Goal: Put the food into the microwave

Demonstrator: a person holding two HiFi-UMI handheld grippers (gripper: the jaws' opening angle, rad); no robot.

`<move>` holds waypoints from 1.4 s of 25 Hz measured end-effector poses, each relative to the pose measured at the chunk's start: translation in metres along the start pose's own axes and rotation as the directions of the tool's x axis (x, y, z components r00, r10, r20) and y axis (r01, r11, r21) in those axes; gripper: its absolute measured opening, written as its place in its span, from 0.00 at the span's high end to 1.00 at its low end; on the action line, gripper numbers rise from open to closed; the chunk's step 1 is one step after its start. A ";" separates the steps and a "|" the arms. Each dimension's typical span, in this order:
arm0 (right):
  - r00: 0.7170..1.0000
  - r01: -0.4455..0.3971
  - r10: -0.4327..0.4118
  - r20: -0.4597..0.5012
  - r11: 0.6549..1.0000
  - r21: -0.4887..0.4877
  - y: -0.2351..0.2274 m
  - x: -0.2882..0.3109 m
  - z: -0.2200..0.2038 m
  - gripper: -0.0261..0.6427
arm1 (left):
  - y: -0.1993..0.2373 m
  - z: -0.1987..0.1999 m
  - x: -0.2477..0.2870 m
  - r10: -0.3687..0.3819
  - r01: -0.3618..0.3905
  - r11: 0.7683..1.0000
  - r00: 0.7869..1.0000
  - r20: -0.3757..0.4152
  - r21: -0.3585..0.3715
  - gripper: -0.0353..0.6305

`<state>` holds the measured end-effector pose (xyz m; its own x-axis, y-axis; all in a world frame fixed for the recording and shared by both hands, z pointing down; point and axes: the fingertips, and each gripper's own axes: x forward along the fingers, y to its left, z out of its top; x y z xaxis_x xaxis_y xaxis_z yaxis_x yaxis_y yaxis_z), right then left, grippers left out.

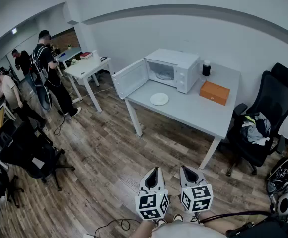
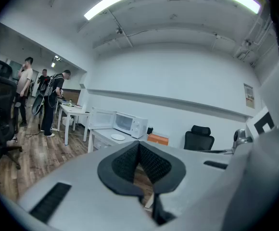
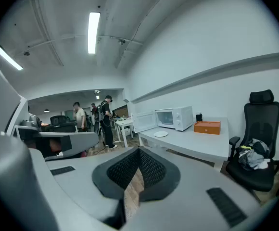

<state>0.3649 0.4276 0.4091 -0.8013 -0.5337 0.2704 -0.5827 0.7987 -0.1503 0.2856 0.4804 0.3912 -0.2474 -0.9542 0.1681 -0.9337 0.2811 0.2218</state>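
A white microwave (image 1: 173, 69) stands on a grey table (image 1: 203, 114) with its door (image 1: 130, 78) swung open to the left. A white plate (image 1: 159, 99) lies on the table just in front of it; I cannot tell what is on it. Both grippers hang low over the wood floor, well short of the table: the left gripper (image 1: 154, 171) and the right gripper (image 1: 186, 169) side by side, each shut on nothing. The left gripper view shows the microwave (image 2: 125, 122) and plate (image 2: 117, 137) far beyond the left gripper (image 2: 139, 145). In the right gripper view, the microwave (image 3: 173, 117) and plate (image 3: 160, 134) are distant past the right gripper (image 3: 139, 150).
An orange box (image 1: 214, 92) and a dark jar (image 1: 206, 69) sit right of the microwave. A black office chair (image 1: 263, 128) with clothes on it stands at the table's right end. Another black chair (image 1: 32, 155), a second white table (image 1: 87, 68) and several people (image 1: 47, 68) are at the left.
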 end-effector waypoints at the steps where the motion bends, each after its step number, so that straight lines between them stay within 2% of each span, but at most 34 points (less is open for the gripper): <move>1: 1.000 -0.003 0.003 -0.001 1.000 -0.003 -0.001 0.000 0.000 0.94 | -0.001 0.000 0.001 0.003 -0.003 1.000 1.000 0.001 -0.002 0.94; 11: 1.000 -0.019 0.019 -0.005 1.000 0.014 0.002 0.006 0.000 0.94 | 0.006 0.000 0.001 0.021 -0.021 1.000 1.000 0.000 -0.008 0.94; 20: 0.999 0.029 -0.028 -0.016 0.998 0.061 0.009 0.020 -0.009 0.94 | 0.032 0.001 -0.001 0.008 -0.008 1.000 1.000 -0.020 -0.001 0.94; 24: 0.999 0.034 -0.032 -0.031 0.996 0.083 0.018 0.024 -0.013 0.94 | 0.048 0.000 -0.004 -0.003 0.002 1.000 1.000 -0.029 -0.019 0.94; 35: 0.997 0.046 -0.042 -0.066 0.997 0.056 0.037 0.036 -0.022 0.94 | 0.077 0.000 0.001 -0.001 0.000 0.999 0.999 -0.038 -0.035 0.94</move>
<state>0.3174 0.4436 0.4342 -0.7655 -0.5473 0.3383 -0.6254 0.7565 -0.1912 0.2132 0.5012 0.4082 -0.2366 -0.9500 0.2038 -0.9239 0.2849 0.2554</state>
